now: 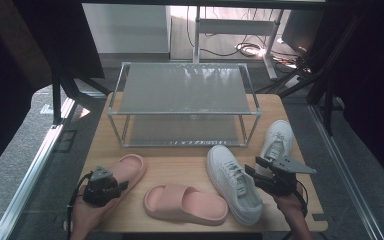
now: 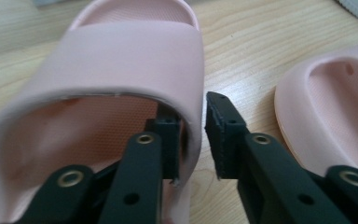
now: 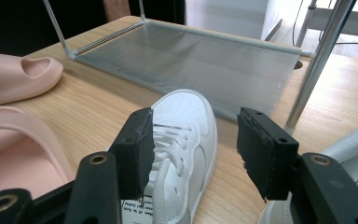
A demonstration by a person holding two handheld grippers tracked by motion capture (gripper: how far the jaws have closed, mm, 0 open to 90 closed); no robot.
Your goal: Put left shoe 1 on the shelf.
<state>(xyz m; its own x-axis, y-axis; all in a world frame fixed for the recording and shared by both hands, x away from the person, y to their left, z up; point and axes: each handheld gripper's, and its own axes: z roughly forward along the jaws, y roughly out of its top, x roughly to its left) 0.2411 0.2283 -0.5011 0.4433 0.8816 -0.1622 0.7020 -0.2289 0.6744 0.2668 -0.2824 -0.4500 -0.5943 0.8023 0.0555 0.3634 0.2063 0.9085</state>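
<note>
Our left hand-held gripper (image 1: 114,187) has one jaw tucked inside the pink slipper (image 1: 125,170) and the other jaw outside, so the side of the strap sits between them. The inner jaw seems to touch the strap, but we see a little gap at the outer jaw, so the jaws are around the strap and not squeezing it yet. In the left gripper view that left hand-held gripper (image 2: 193,135) looks into the slipper's (image 2: 121,74) mouth, and the slipper lies flat on the tabletop (image 1: 180,160). Our left hand (image 1: 87,212) comes in low from the near edge and points the tool forward and a bit to the right. Beside it lies the second pink slipper (image 1: 185,202), just apart from the first. Our right hand-held gripper (image 1: 252,172) floats with its jaws wide apart and nothing in them, over the space between the two white sneakers. The near white sneaker (image 1: 234,182) lies just to its left and the far white sneaker (image 1: 277,140) just beyond it. Our right hand (image 1: 290,205) holds the tool level, pointing forward and to the left. Farther back stands the shoe rack (image 1: 182,90), and both of its shelves are bare. So we think the job is only starting: no shoe is on the rack, all four wait on the tabletop, and the first slipper is about to be gripped.
</note>
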